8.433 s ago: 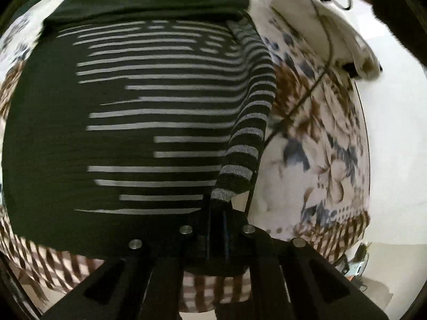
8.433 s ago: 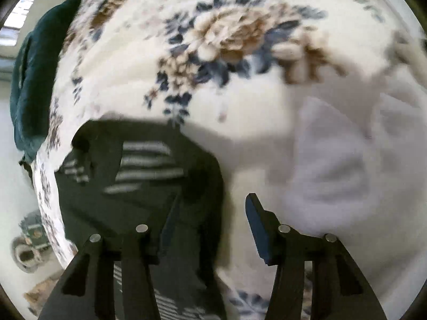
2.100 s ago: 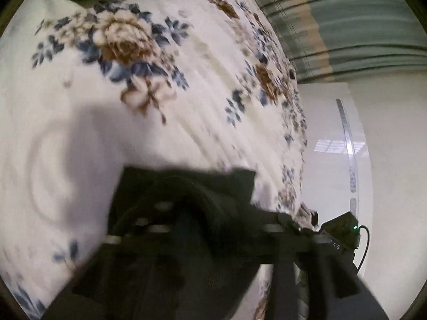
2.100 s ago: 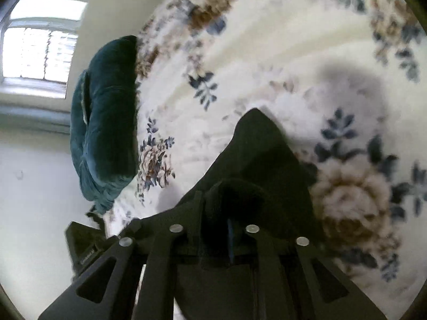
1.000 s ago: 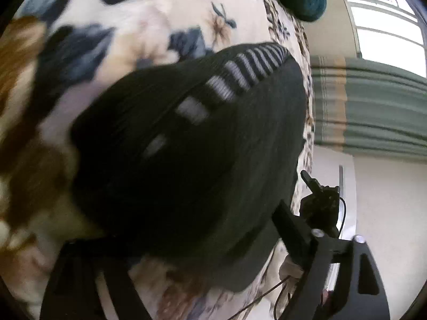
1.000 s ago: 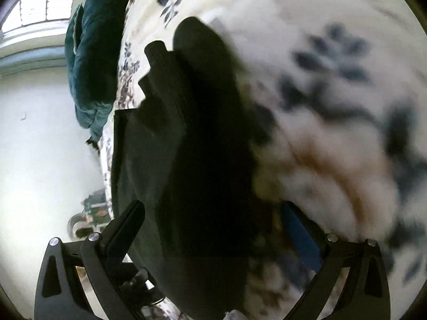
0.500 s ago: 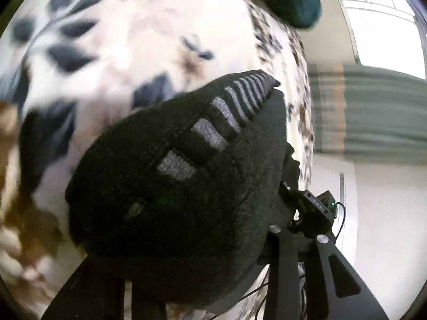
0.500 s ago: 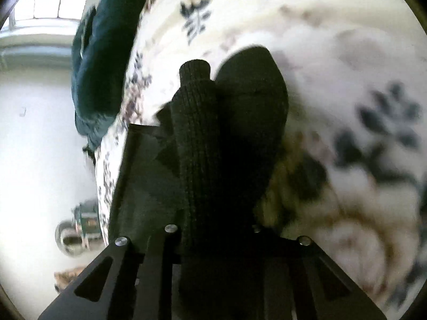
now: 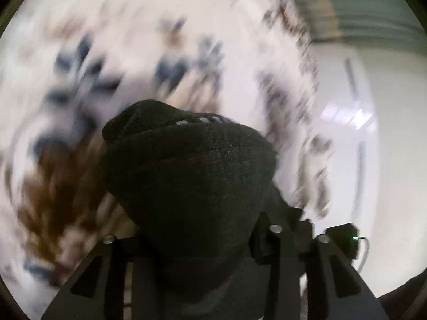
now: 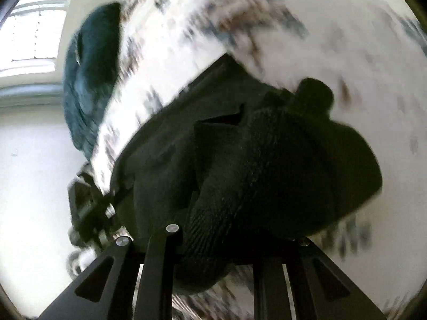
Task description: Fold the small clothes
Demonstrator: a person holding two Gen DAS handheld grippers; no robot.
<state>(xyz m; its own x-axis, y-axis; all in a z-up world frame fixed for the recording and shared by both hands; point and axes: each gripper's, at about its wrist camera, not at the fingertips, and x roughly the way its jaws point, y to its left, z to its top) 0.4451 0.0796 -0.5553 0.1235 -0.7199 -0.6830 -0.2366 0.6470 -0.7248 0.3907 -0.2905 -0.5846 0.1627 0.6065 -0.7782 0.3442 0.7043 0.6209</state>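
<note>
A small black knit garment with thin white stripes (image 9: 192, 176) is bunched between the fingers of my left gripper (image 9: 197, 229), which is shut on it above the blurred floral bedspread (image 9: 106, 61). In the right wrist view the same black garment (image 10: 267, 165) bulges up between the fingers of my right gripper (image 10: 213, 240), which is shut on its thick ribbed fold. The fingertips of both grippers are hidden by the cloth. Both views are blurred by motion.
A dark teal cushion (image 10: 90, 80) lies at the far edge of the bed, under a bright window (image 10: 29, 26). The white floor (image 9: 373, 160) lies to the right of the bed edge. A black device with a green light (image 9: 344, 240) shows low at the right.
Both grippers have swung with the garment held between them; the views have turned and blurred. The garment has bunched into a thicker lump in each gripper.
</note>
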